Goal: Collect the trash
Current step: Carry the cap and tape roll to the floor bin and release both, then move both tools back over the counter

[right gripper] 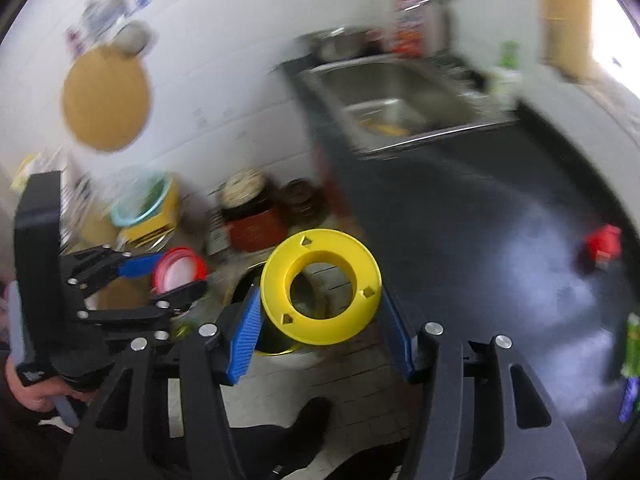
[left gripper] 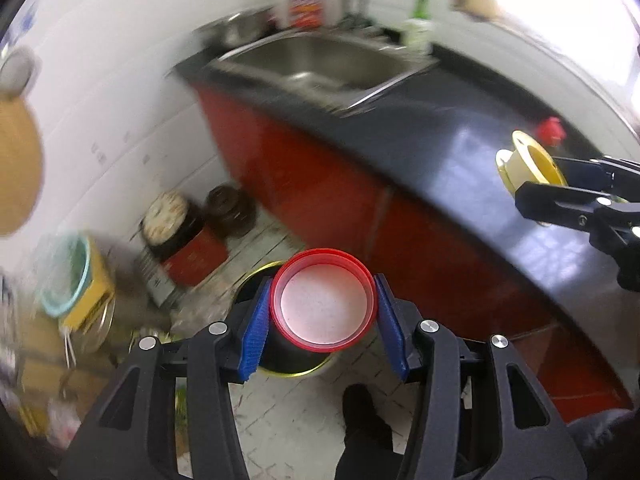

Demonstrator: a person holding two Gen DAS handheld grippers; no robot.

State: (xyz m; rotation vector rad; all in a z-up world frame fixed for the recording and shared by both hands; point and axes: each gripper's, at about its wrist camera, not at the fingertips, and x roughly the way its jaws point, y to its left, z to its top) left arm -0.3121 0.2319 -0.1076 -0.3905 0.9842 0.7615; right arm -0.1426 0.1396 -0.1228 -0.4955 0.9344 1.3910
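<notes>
My left gripper (left gripper: 322, 304) is shut on a round red lid (left gripper: 324, 276) with a white inside, its blue pads pressing on both sides. My right gripper (right gripper: 320, 312) is shut on a yellow plastic spool (right gripper: 276, 280) with a wide centre hole. Both hang over the floor above a bin (left gripper: 298, 374) with a yellow rim and a black liner, which the held things mostly hide. The right wrist view shows the left gripper (right gripper: 176, 278) with the red lid (right gripper: 178, 270) at the left. In the left wrist view the right gripper (left gripper: 534, 184) and spool (left gripper: 520, 164) sit at the right.
A black counter (left gripper: 460, 128) with a steel sink (left gripper: 320, 60) and red cabinet fronts (left gripper: 320, 184) runs along the right. A small red object (right gripper: 604, 242) and a green packet (right gripper: 632, 344) lie on it. Pots (left gripper: 176, 224) and a yellow box (left gripper: 92, 284) crowd the floor. A person's foot (left gripper: 360, 412) stands below.
</notes>
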